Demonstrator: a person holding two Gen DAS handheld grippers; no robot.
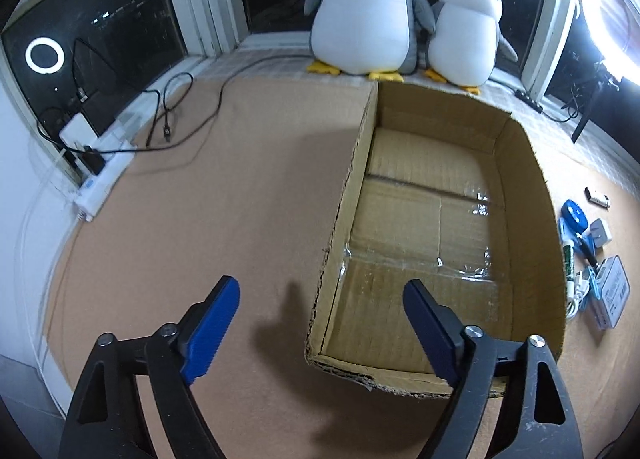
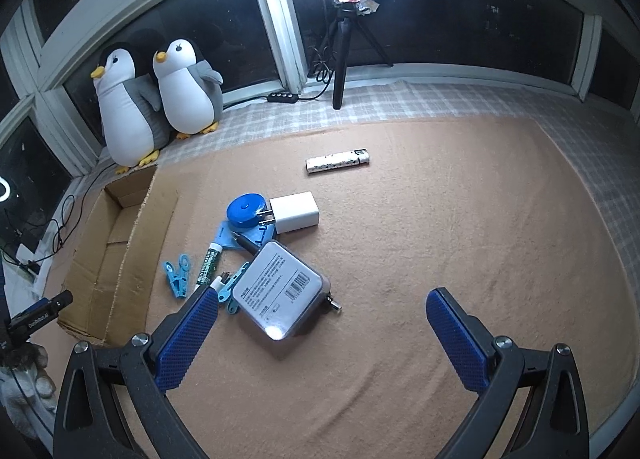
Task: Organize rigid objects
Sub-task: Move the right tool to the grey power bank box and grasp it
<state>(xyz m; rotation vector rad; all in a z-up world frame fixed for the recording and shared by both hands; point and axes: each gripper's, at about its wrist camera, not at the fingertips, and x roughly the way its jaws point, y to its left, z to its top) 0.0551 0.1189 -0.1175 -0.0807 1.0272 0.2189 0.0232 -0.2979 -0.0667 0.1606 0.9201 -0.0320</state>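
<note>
A tan felt-covered desk (image 2: 400,259) is seen from both wrist views. An open brown cardboard box (image 1: 520,187), its floor taped and bare, is set toward the desk's left side, its far wall near the window-side edge.

The left gripper (image 1: 320,323) is held released, its blue-padded jaws spread wide with nothing between them, above the box's near left corner. The right gripper (image 2: 322,333) is likewise released and holds nothing; its jaws are spread above the desk's near edge.

A cluster of small items is gathered just right of the box. A clear rounded-square plastic case with a barcode label (image 2: 280,289) lies nearest the right gripper, close to its left finger (image 2: 188,339). Beyond it, a white square wall charger (image 2: 294,212) is set with its prongs against a round blue tape measure (image 2: 245,211). A green-and-white tube (image 2: 209,263), possibly a marker or glue stick, lies beside light-blue plastic clothes pegs (image 2: 177,273). A white patterned cylinder (image 2: 338,160) lies alone, well apart toward the desk's far edge.

Two plush penguins (image 1: 400,15) are propped behind the box on the windowsill, and a lit ring lamp on a black tripod (image 2: 340,31) is placed to their right.
</note>
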